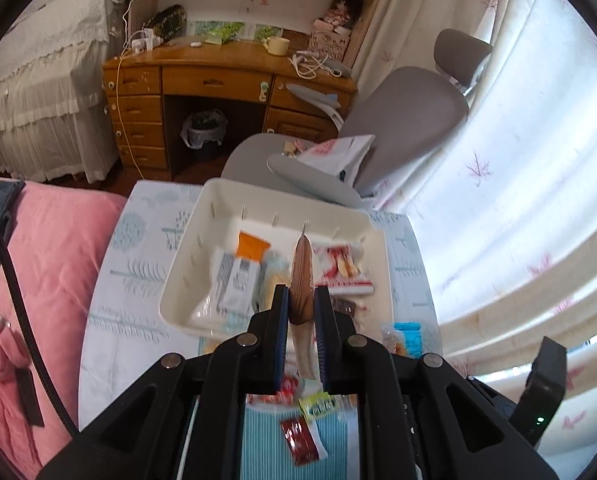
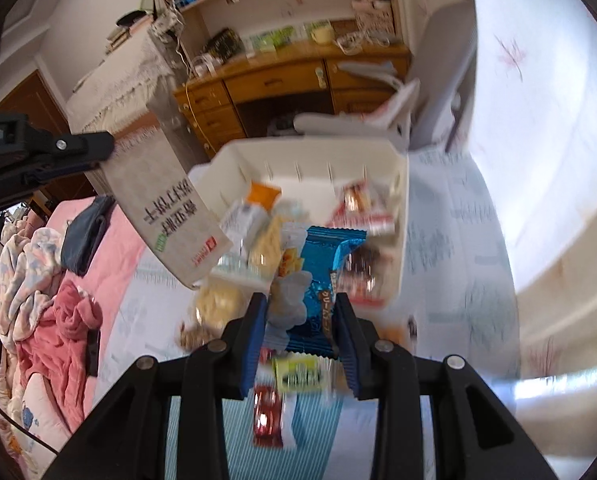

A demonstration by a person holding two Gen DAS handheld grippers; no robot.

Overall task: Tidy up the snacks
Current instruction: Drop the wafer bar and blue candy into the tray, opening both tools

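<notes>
The snacks lie in a white bin [image 1: 186, 280] on the patterned table [image 1: 138, 280] — the left gripper [image 1: 301, 304] is clamped on a brown packet [image 1: 301, 276] above it, the right gripper [image 2: 300, 320] on a blue packet [image 2: 322, 256].

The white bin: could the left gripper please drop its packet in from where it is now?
Probably yes: the left gripper, shut on the flat packet, sits by the white bin's near rim, and nothing blocks the open top.
</notes>
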